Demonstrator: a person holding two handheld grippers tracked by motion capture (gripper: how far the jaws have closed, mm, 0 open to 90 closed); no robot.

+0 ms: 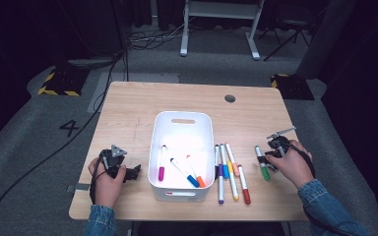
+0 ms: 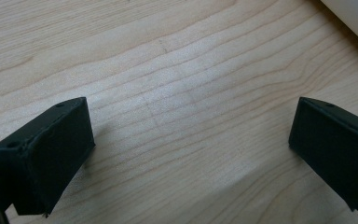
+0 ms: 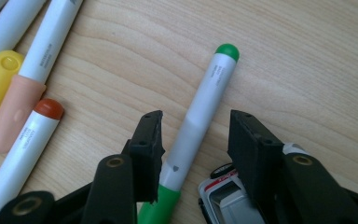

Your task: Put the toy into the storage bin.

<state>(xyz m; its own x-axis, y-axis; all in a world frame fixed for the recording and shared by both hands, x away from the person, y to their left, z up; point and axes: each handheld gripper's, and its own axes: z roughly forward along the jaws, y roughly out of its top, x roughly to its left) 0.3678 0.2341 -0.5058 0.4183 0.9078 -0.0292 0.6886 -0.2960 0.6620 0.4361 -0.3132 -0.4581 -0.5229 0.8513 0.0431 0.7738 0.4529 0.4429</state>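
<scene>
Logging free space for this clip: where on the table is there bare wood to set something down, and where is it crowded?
Bare: the table's far strip beyond the white bin, and the left side between bin and left gripper. Crowded: right of the bin, where loose markers lie, with the right gripper straddling the green marker.

A white "4" on the floor; pen print illegible.

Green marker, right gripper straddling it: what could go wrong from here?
1. The right gripper has its jaws open around the green marker, which lies nearer one jaw; closing may roll or skew it.
2. A small white object sits beside the marker between the jaws and could get pinched too.
3. The red marker lies close and could be nudged.
</scene>
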